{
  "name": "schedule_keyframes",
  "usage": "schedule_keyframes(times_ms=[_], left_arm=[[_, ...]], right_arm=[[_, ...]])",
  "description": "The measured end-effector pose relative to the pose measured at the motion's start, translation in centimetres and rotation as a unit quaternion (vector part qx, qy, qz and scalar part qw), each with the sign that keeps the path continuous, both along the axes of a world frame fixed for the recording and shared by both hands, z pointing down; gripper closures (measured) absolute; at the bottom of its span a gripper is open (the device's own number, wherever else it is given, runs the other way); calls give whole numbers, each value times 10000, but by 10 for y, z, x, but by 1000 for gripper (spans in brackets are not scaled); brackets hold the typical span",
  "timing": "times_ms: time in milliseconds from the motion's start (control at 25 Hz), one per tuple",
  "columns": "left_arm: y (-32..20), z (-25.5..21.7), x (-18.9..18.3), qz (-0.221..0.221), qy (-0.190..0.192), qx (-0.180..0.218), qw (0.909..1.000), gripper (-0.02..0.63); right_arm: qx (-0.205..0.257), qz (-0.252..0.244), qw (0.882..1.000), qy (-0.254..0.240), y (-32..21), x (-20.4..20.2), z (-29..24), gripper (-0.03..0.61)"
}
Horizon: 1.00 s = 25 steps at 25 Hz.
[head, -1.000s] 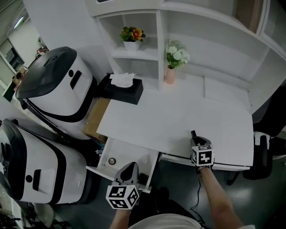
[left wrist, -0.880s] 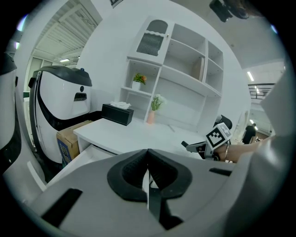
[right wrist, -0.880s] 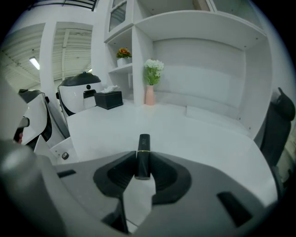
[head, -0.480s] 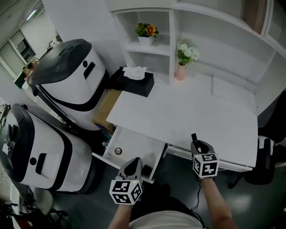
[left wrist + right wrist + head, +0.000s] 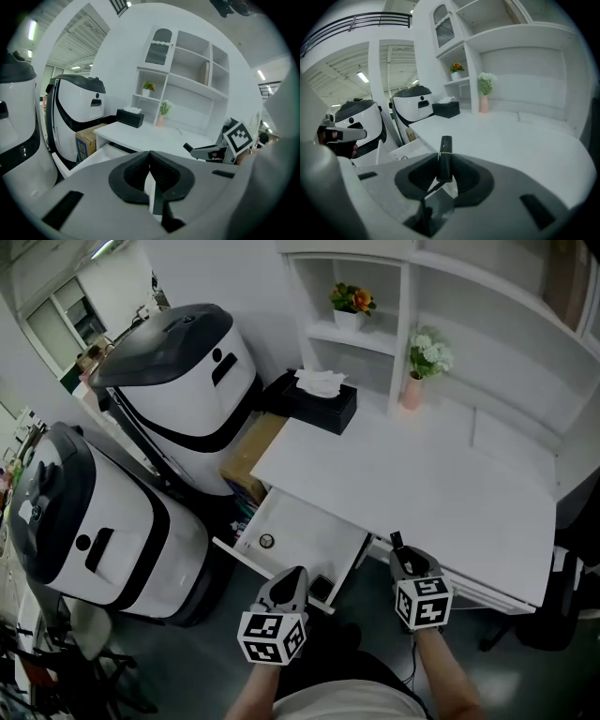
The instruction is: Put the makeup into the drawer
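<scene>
The makeup is a slim black tube with a thin gold band (image 5: 445,157), and its tip (image 5: 396,541) sticks forward from my right gripper (image 5: 401,555), which is shut on it. That gripper hovers off the white desk's front edge (image 5: 450,579), just right of the open white drawer (image 5: 309,521). A small round item (image 5: 267,541) lies in the drawer. My left gripper (image 5: 297,574) is at the drawer's front right corner, its pads touching with nothing between them (image 5: 150,154). The left gripper view shows the right gripper with the tube (image 5: 188,147) beside it.
Two big white and black machines (image 5: 183,371) (image 5: 84,521) stand left of the desk, with a cardboard box (image 5: 251,454) between. A black tissue box (image 5: 319,399) and a pink vase of flowers (image 5: 412,385) sit at the desk's back. A chair (image 5: 577,596) is at the right.
The head view has swung, so the desk sits further right. My right gripper has carried the tube left from the desk front toward the drawer. The left gripper has shifted a little along the drawer front.
</scene>
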State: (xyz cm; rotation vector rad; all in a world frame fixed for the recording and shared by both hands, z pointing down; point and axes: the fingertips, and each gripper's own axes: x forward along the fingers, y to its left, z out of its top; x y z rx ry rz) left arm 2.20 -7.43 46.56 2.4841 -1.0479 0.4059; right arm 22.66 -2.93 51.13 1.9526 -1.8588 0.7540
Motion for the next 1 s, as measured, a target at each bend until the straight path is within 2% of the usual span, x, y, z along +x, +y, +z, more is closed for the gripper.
schedule_keyframes(times_ms=[520,1000], left_arm=[[-19,5,-36,-374,44,-76,9993,609],[-60,22,-76,-637,15,-289,9976,609]], right_arm=[[-253,-1049,9942,18,-39,-81,23,479],[-659,-1919,9789,250,-95,-146,57,479]])
